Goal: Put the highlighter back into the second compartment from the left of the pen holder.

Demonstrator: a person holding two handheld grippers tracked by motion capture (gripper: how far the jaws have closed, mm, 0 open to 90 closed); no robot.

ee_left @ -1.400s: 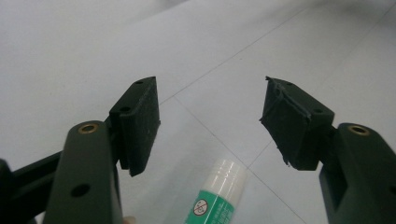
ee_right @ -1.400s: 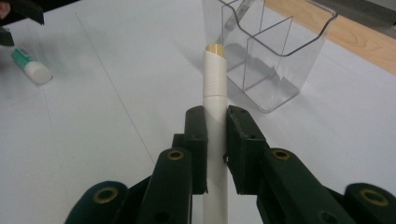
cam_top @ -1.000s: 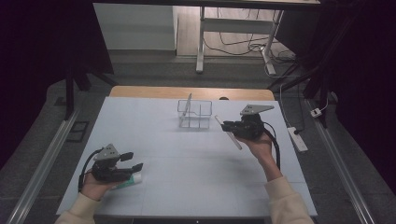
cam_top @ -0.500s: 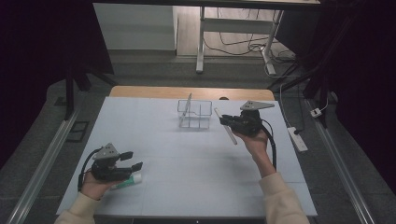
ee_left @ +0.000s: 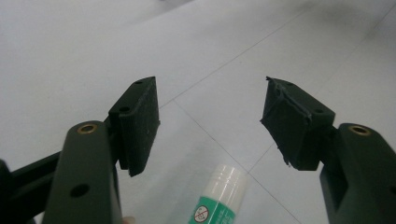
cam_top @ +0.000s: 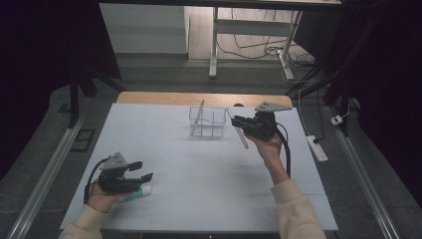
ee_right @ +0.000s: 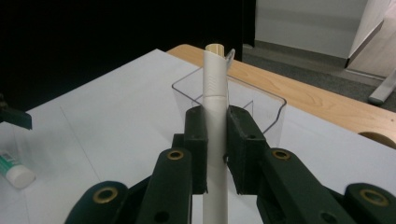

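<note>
Beside the clear bin (cam_top: 207, 121), right claw (ee_right: 215, 140) clamps a white tube (ee_right: 215, 135); left claw (ee_left: 210, 123) gapes above a glue stick (ee_left: 219, 196).

Right gripper (cam_top: 238, 120) clamping white pen (cam_top: 237, 130), just right of clear organiser (cam_top: 207, 121). Left gripper (cam_top: 141, 171) spread wide, low on surface (cam_top: 199, 169), over glue stick (cam_top: 135, 193).
</note>
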